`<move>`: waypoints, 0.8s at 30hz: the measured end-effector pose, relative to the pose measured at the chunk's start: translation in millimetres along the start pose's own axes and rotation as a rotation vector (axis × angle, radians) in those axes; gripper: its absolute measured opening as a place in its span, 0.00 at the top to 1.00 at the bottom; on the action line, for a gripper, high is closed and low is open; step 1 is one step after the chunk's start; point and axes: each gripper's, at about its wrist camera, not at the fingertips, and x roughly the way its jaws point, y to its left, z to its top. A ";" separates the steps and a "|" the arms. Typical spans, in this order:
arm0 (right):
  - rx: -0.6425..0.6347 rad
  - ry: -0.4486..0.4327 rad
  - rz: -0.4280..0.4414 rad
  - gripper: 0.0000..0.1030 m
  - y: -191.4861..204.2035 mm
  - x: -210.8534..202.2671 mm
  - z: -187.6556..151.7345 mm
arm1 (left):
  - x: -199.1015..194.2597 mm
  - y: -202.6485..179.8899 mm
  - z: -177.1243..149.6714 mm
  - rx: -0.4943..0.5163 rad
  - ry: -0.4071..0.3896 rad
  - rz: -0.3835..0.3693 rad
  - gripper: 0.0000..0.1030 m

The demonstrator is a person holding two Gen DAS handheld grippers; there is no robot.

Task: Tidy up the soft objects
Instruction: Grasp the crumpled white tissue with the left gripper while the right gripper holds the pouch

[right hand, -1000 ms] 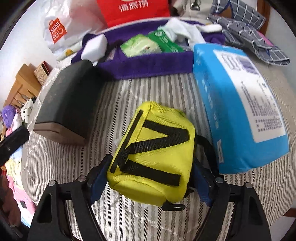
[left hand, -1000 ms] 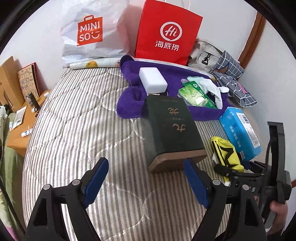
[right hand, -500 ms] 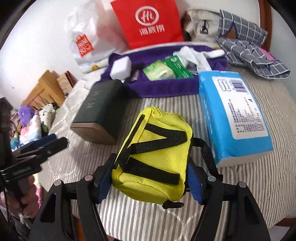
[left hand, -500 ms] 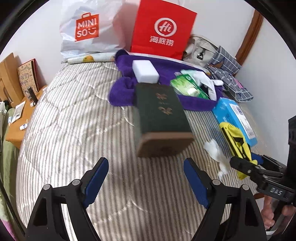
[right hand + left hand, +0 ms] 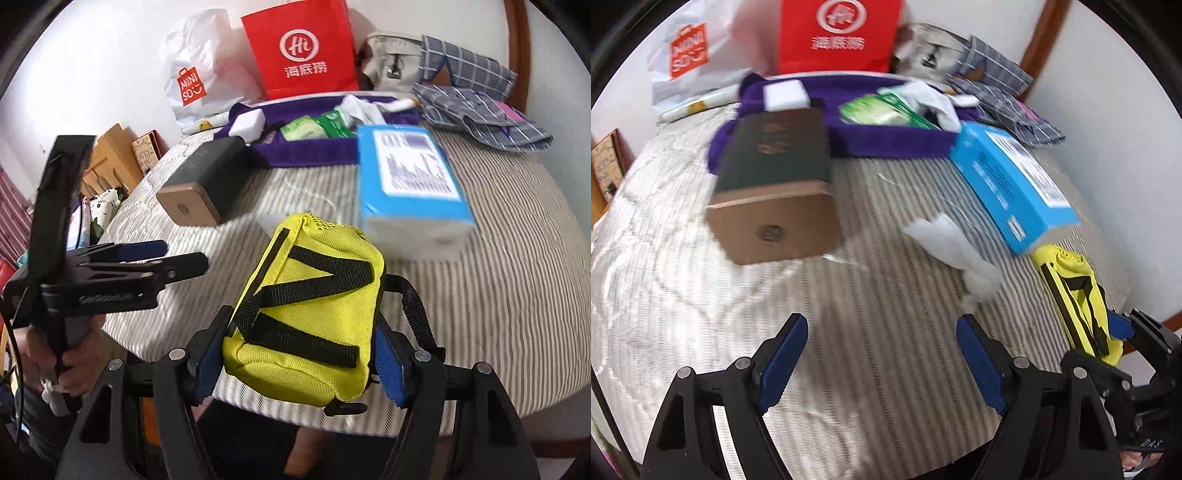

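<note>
Gripping woven yellow pouch (image 5: 306,314) in my right jaws; left gripper (image 5: 882,354) gaping, empty; only its view shows crumpled white tissue (image 5: 955,247).

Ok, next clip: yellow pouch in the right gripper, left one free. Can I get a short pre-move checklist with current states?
1. Right gripper clamped on the yellow pouch, which sits between its closing jaws: ok.
2. Pouch clear of the striped bed cover: ok, it is lifted, partly past the bed's edge.
3. Pouch strap free of snags: cannot tell, its loop hangs behind the right finger.
4. Left gripper open and empty: ok.
5. White tissue lying loose on the cover: not ok, unsorted.
6. Drop-off spot for the pouch: cannot tell.
</note>
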 end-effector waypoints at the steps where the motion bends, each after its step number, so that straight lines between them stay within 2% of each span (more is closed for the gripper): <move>1: 0.000 0.000 -0.014 0.32 -5.6 -0.7 -5.4 | 3.8 -4.6 -0.4 0.009 0.007 0.002 0.21; 4: -0.005 -0.002 -0.064 0.32 -18.5 -1.4 -17.2 | 15.8 -19.2 0.6 0.035 0.025 0.010 0.21; 8: 0.038 0.001 -0.076 0.32 -42.8 0.1 -24.9 | 28.6 -34.6 3.4 0.051 0.040 -0.009 0.21; 17: 0.074 -0.002 -0.096 0.32 -74.0 8.2 -23.0 | 43.9 -65.3 14.2 0.111 0.023 0.078 0.21; 21: 0.054 0.001 -0.101 0.32 -75.7 12.9 -20.8 | 48.4 -75.6 17.5 0.159 0.002 0.134 0.35; 23: 0.051 0.001 -0.093 0.32 -76.3 14.6 -18.6 | 48.6 -76.0 19.9 0.164 -0.002 0.126 0.43; 24: 0.051 0.002 -0.089 0.32 -76.4 15.5 -17.7 | 48.3 -76.2 21.1 0.161 -0.005 0.129 0.50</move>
